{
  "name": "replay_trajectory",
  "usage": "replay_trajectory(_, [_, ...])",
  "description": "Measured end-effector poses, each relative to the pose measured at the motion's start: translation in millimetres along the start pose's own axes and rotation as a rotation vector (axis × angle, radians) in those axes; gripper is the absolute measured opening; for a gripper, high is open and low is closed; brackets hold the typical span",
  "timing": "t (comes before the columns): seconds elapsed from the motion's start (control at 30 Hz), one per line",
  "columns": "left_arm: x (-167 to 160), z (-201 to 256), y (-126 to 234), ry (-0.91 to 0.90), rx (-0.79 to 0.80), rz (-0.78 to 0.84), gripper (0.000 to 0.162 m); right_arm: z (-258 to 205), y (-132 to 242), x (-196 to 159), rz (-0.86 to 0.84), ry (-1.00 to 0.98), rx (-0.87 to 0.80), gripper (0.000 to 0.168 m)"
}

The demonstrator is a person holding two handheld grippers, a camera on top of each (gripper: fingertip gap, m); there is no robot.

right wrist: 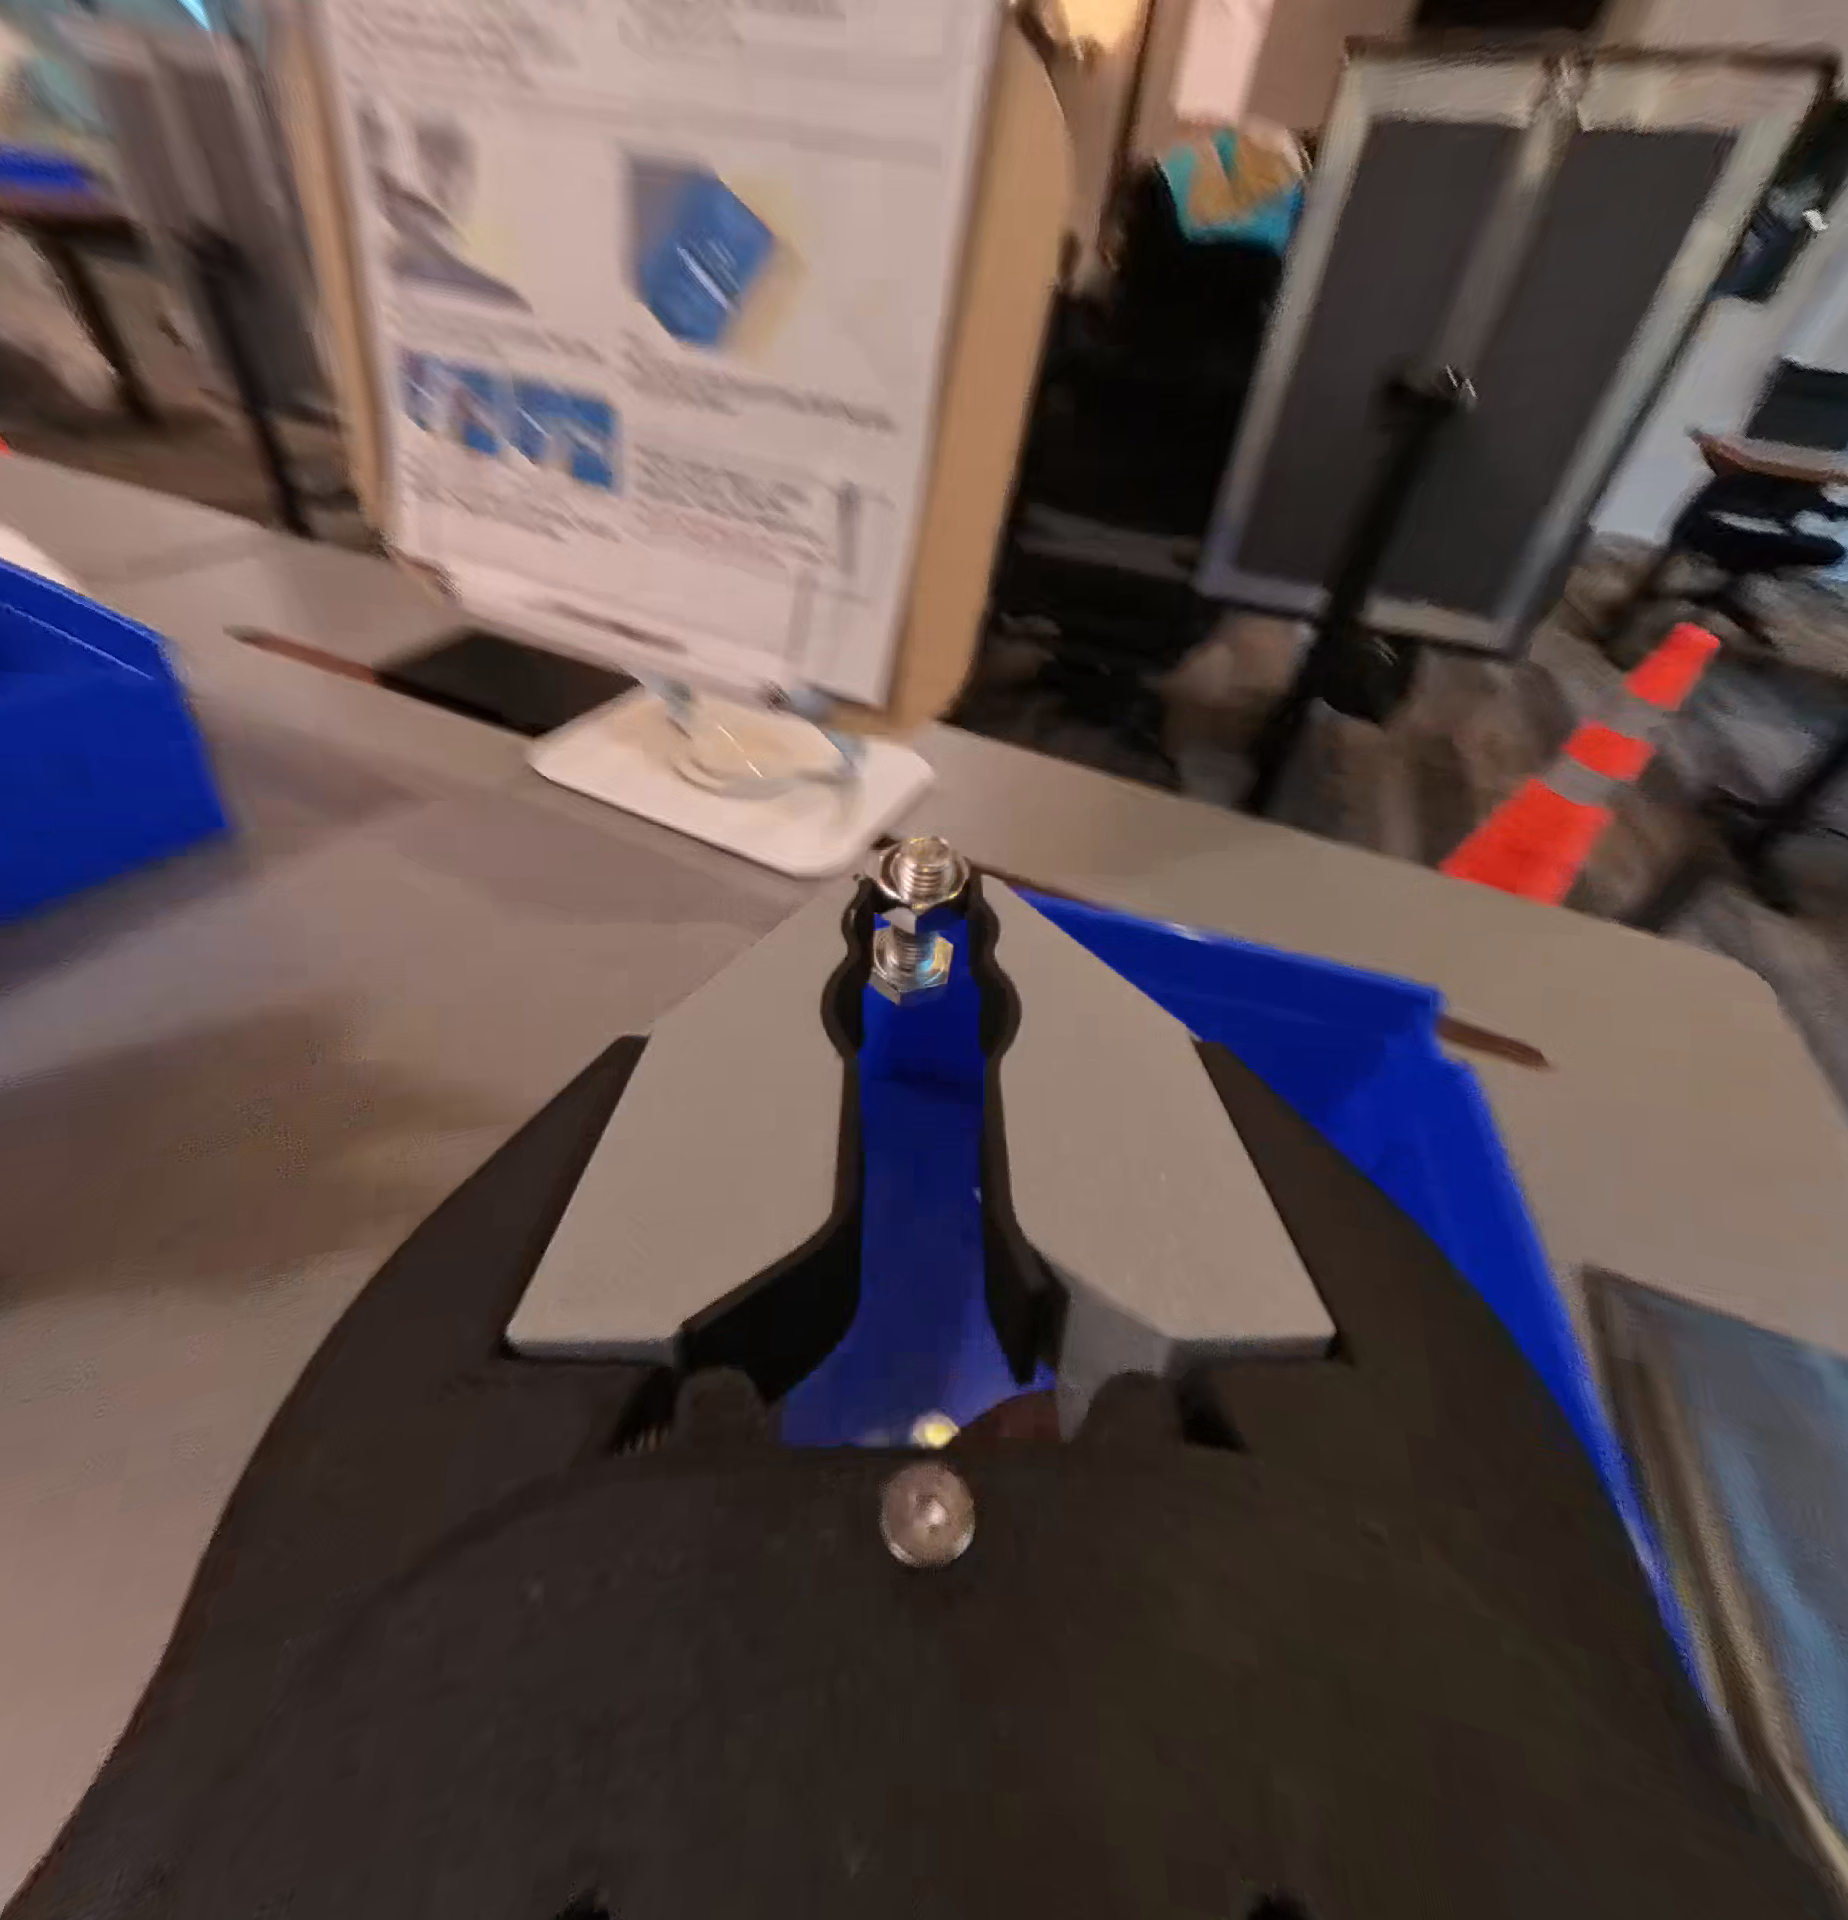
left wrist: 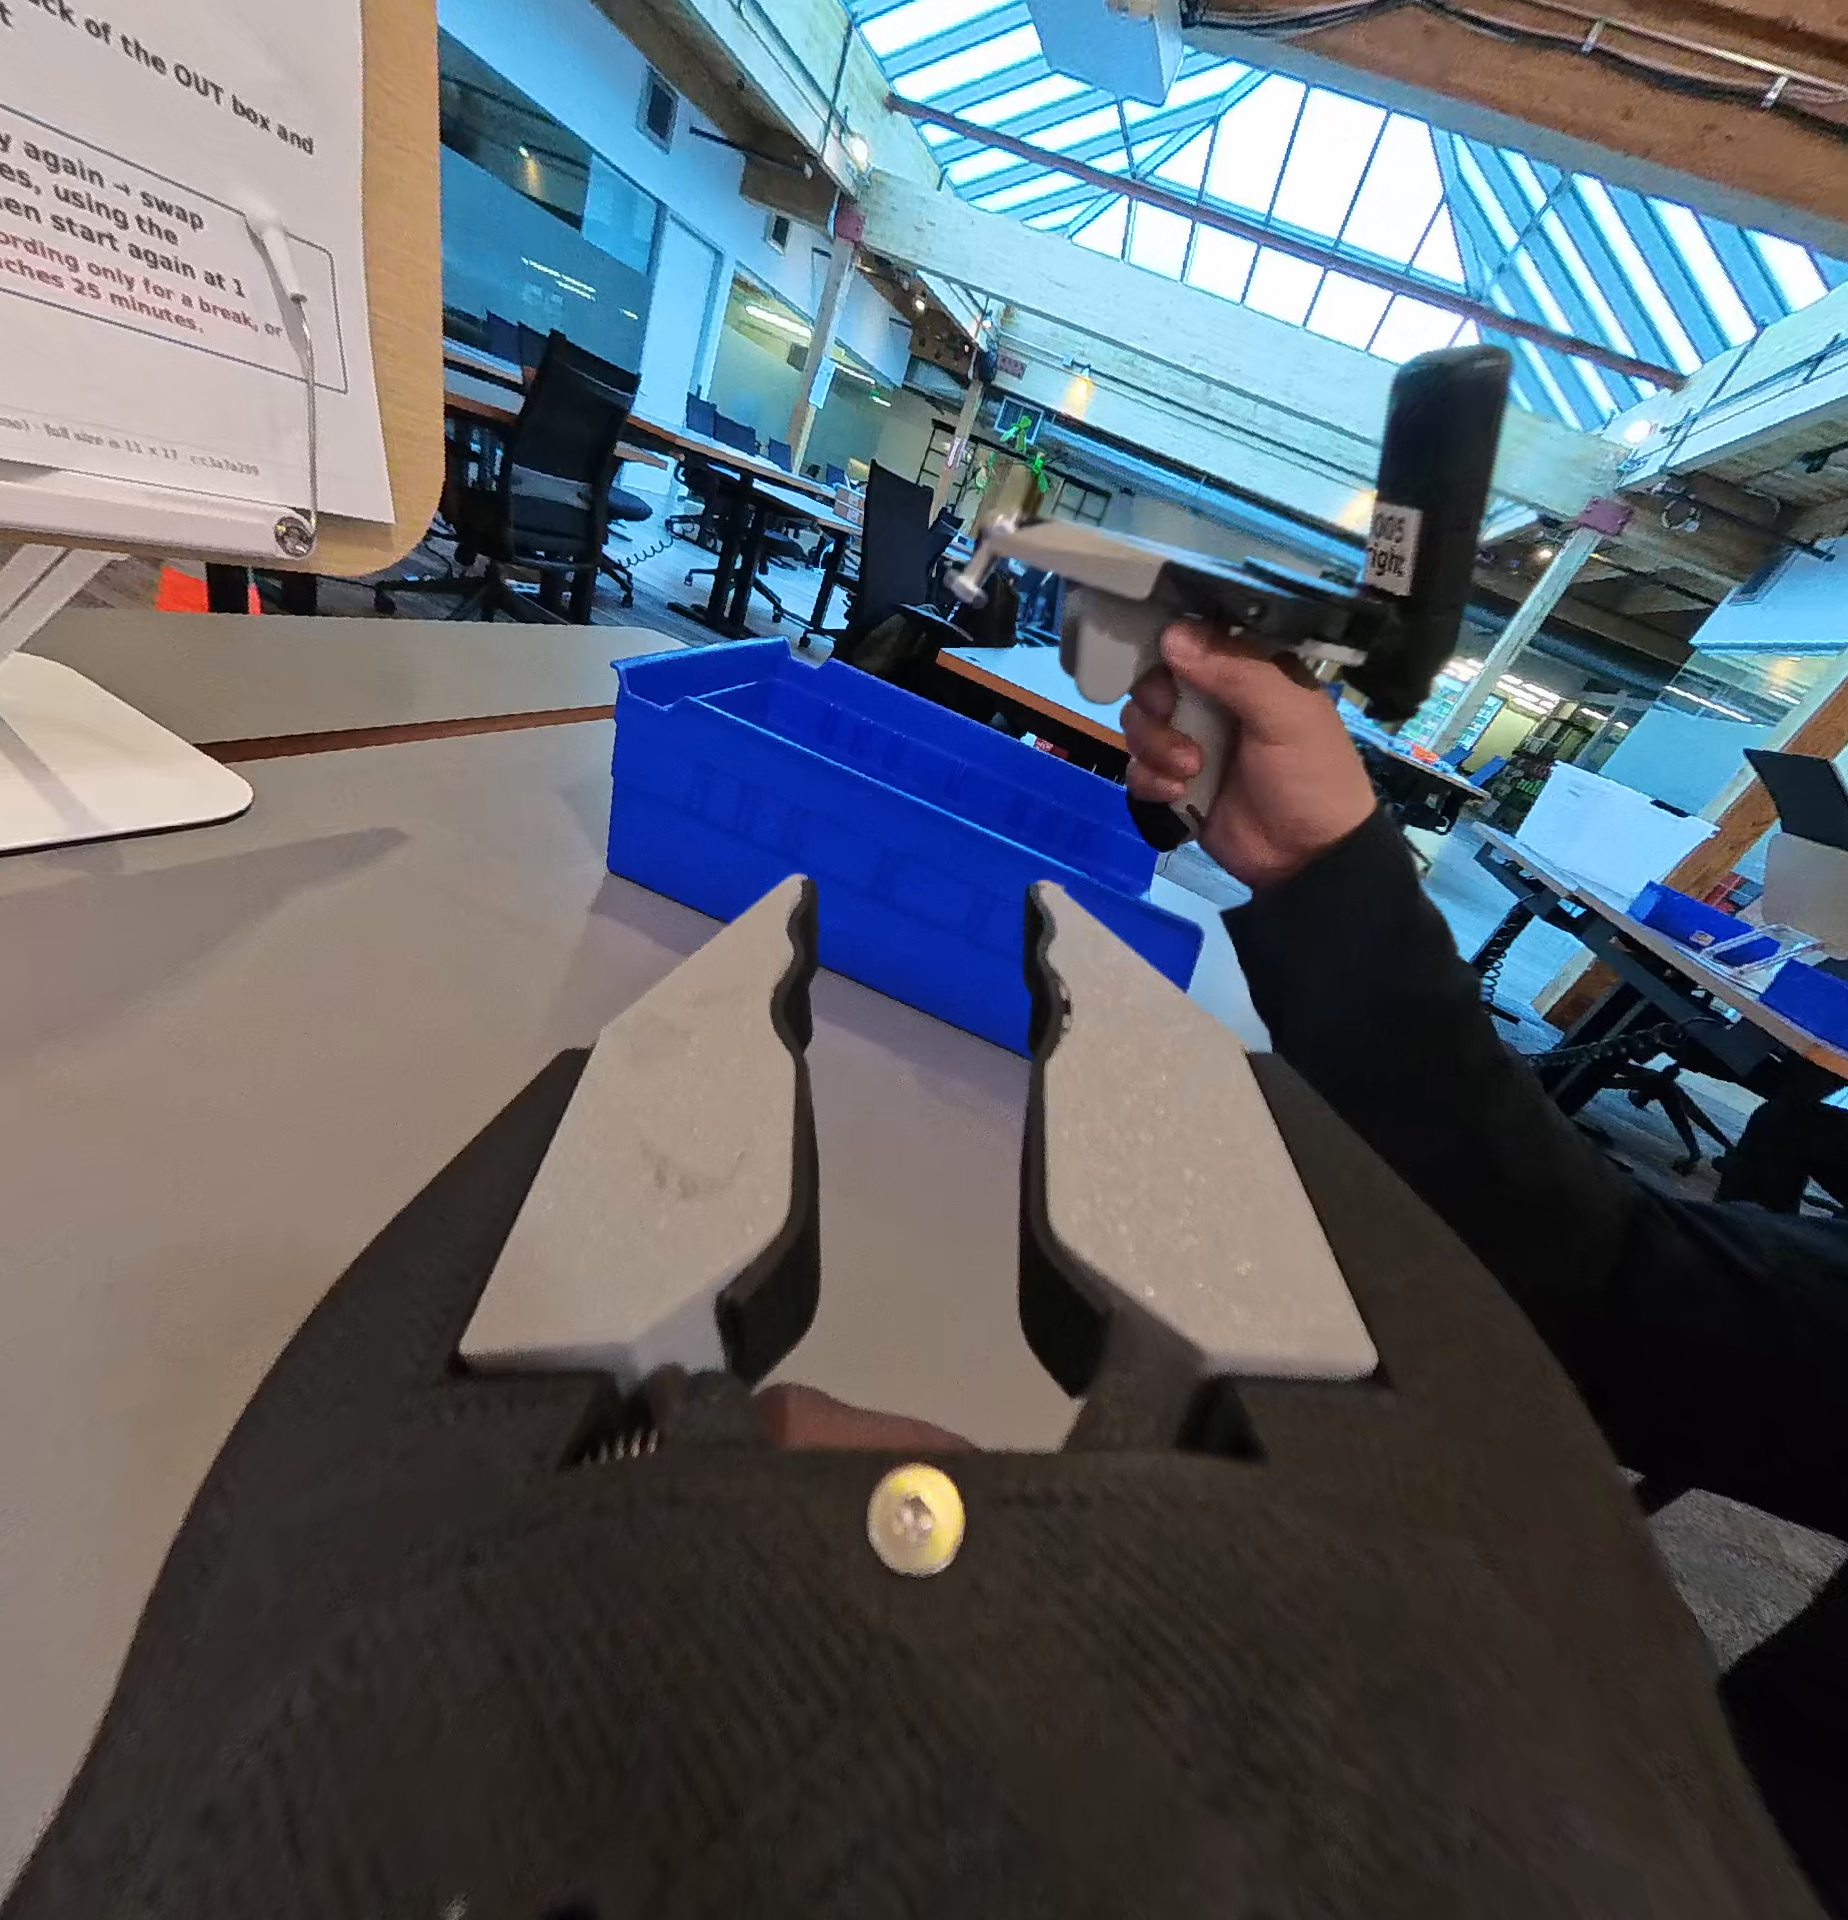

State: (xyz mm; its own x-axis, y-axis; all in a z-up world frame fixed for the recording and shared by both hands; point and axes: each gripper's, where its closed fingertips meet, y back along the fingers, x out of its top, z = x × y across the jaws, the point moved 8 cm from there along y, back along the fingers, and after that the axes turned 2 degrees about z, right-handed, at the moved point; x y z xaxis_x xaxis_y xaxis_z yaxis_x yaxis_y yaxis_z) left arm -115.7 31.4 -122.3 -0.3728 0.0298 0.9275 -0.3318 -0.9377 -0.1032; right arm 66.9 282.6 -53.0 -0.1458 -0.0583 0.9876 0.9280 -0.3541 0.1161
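Note:
My left gripper (left wrist: 920, 914) is open and empty, low over the grey table (left wrist: 276, 1039), just short of a blue plastic bin (left wrist: 858, 831). My right gripper (right wrist: 918, 902) is shut on a silver bolt with nuts (right wrist: 912, 925), held upright at the fingertips above a blue bin (right wrist: 1315, 1049). In the left wrist view the right gripper (left wrist: 977, 566) is raised above the bin, held by a hand (left wrist: 1252, 769) in a dark sleeve, with the bolt at its tips. The right wrist view is blurred.
A white sheet of printed instructions on a wooden board (left wrist: 172, 260) stands on a white stand (left wrist: 89, 769) at the table's back; it also shows in the right wrist view (right wrist: 650, 343). A second blue bin (right wrist: 68, 748) sits left. Orange cones (right wrist: 1585, 769) stand on the floor. Across from one pair of fingers to the other is roughly 25 cm.

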Motion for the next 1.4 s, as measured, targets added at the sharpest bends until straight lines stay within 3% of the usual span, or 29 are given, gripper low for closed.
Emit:
replay_trajectory(0.13, [-5.7, -1.6, -3.3, -0.005, 0.015, -0.039, 0.035, 22.6, -6.1, -27.1, -0.222, 0.021, -0.087, 0.014])
replay_trajectory(0.43, [-13.7, -2.5, -7.9, -0.014, 0.027, -0.087, 0.034, 17.0, -24.8, -96.2, -0.72, 0.02, 0.021, 0.015])
replay_trajectory(0.73, [-16.8, -3.1, -9.4, -0.018, 0.033, -0.118, 0.034, 10.1, -29.0, -117.1, -0.857, 0.037, 0.072, 0.015])
replay_trajectory(1.0, [-20.5, -7.3, -10.2, -0.002, 0.041, -0.142, 0.034, 13.0, -28.3, -103.3, -0.767, 0.014, 0.049, 0.01])
replay_trajectory(1.13, [-21.2, -4.9, -11.5, -0.01, 0.037, -0.152, 0.034, 18.8, -25.7, -82.4, -0.635, 0.016, -0.024, 0.013])
replay_trajectory(1.2, [-21.9, -2.4, -12.5, -0.025, 0.035, -0.158, 0.034, 21.9, -23.0, -61.0, -0.48, 0.019, -0.078, 0.015])
replay_trajectory(1.33, [-26.5, -0.8, -15.6, -0.048, 0.039, -0.189, 0.034, 3.6, -2.2, -0.5, 0.038, 0.027, -0.095, 0.013])
replay_trajectory(1.4, [-28.7, -1.0, -16.7, -0.056, 0.045, -0.202, 0.034, -13.9, 8.1, 16.7, 0.184, 0.033, -0.085, 0.014])
